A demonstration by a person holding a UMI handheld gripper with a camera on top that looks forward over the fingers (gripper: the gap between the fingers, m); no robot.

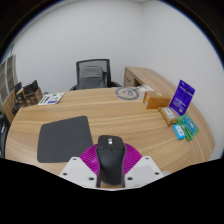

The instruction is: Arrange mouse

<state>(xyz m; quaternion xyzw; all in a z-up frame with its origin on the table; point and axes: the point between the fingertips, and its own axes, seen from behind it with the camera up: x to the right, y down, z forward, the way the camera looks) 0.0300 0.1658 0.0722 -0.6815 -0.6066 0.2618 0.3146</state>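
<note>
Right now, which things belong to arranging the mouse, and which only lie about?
For the job: mouse between the gripper fingers; mouse pad.
Lying about: purple box, brown box, chair, books.

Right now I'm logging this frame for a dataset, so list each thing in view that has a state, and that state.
gripper: shut on the mouse, pads against both its sides
mouse: held between the fingers, upright, pointing ahead
mouse pad: flat on the table, bare, beside the fingers
office chair: empty, pushed up to the far side
purple box: standing upright
table: mostly bare in the middle
</note>
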